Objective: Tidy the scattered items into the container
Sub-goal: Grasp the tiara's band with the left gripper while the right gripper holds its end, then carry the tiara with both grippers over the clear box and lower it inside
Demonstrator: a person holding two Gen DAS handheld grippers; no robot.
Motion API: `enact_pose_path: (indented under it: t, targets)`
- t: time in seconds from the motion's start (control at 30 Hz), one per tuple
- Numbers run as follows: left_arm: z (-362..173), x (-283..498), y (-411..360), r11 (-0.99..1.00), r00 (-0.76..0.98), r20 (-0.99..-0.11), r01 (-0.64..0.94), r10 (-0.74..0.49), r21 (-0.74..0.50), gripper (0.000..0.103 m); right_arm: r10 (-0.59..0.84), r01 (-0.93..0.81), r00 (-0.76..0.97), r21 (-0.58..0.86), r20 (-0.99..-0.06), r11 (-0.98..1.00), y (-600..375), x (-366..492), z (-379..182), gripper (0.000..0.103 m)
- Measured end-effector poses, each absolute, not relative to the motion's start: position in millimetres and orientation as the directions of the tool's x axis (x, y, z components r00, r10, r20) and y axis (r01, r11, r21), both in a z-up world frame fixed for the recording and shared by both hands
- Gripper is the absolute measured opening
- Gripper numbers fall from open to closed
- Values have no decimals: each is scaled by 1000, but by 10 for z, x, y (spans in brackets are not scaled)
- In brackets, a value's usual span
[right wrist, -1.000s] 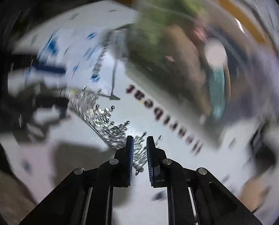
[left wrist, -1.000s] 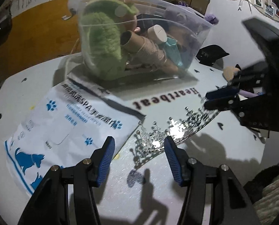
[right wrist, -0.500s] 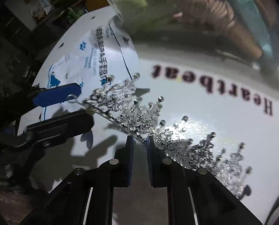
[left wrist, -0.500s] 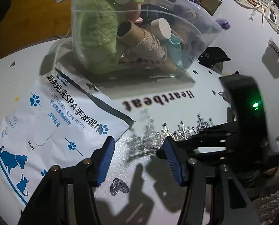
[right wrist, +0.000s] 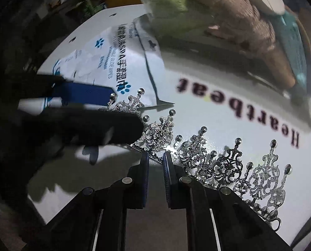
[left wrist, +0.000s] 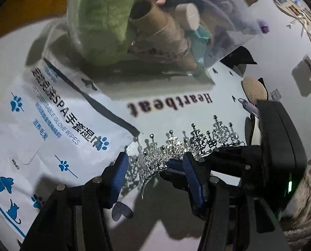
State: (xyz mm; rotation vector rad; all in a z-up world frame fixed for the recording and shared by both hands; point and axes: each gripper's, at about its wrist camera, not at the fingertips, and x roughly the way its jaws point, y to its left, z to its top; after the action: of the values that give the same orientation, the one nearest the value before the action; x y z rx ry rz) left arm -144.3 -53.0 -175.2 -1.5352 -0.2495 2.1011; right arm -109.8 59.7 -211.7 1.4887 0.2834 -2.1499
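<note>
A silver tiara (left wrist: 189,144) is held upright just above the white table. My right gripper (right wrist: 155,156) is shut on its lower band; the tiara (right wrist: 216,159) spreads to both sides of the fingers. My left gripper (left wrist: 155,167) is open, its blue pads on either side of the tiara's left end, not clamping it. The clear plastic container (left wrist: 224,21) stands behind, holding a green plush (left wrist: 101,21), cardboard tubes (left wrist: 161,27) and other items.
A white and blue pack of pet wipes (left wrist: 40,125) lies at the left, partly under the container; it also shows in the right wrist view (right wrist: 113,52). A tan round pad (left wrist: 254,90) and small items lie at the right.
The right gripper lifted the tiara off the table and brought it towards the left gripper. The left gripper moved forward so its open pads now flank the tiara's end.
</note>
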Motion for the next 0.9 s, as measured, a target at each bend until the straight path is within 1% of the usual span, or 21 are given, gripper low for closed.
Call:
enact_pose_path:
  t: [0.03, 0.07, 0.23, 0.27, 0.3, 0.33, 0.4, 0.43, 0.5, 0.57, 0.63, 0.73, 0.9]
  targets:
    - [-1775, -1472, -539, -847, -199, -838, -293, 508, -444, 46, -274, 531, -287, 86, -918, -843, 572, -1069, -2115, 13]
    - [-1798, -1502, -548, -847, -176, -844, -286, 506, -448, 37, -266, 545, -301, 64, -916, -836, 555, -1043, -2116, 13]
    - [-1905, -1568, -595, -831, -56, -852, -258, 521, -492, 35, -227, 605, -370, -48, -901, -795, 466, -915, -2121, 13]
    - [-1920, -1568, -598, -829, -39, -853, -259, 521, -495, 32, -217, 618, -387, -78, -896, -782, 445, -881, -2126, 13]
    - [-1928, -1564, -600, -826, -28, -852, -260, 523, -499, 26, -208, 631, -404, -107, -891, -768, 425, -849, -2131, 13]
    - [-1936, -1561, -601, -824, -16, -851, -261, 525, -503, 25, -200, 640, -417, -130, -887, -757, 411, -824, -2137, 13]
    - [-1961, -1554, -600, -818, 9, -848, -258, 530, -514, 16, -189, 655, -442, -171, -877, -736, 391, -779, -2146, 13]
    - [-1974, -1549, -600, -819, 14, -849, -258, 527, -513, 13, -184, 661, -453, -190, -872, -726, 381, -758, -2151, 13]
    - [-1982, -1523, -603, -825, 10, -857, -265, 516, -499, 8, -185, 665, -455, -194, -871, -722, 385, -761, -2145, 13]
    - [-1966, -1495, -589, -832, -16, -867, -289, 499, -474, 6, -189, 666, -452, -188, -872, -722, 396, -776, -2134, 13]
    - [-1957, -1467, -557, -836, -44, -873, -315, 486, -450, 6, -199, 662, -425, -153, -883, -734, 431, -827, -2091, 13]
    - [-1879, -1327, -467, -839, -126, -887, -405, 445, -364, 6, -224, 621, -455, -127, -862, -774, 562, -847, -1903, 13]
    - [-1824, -1091, -309, -825, -247, -884, -518, 398, -227, 6, -241, 562, -494, -96, -835, -821, 837, -823, -1484, 13]
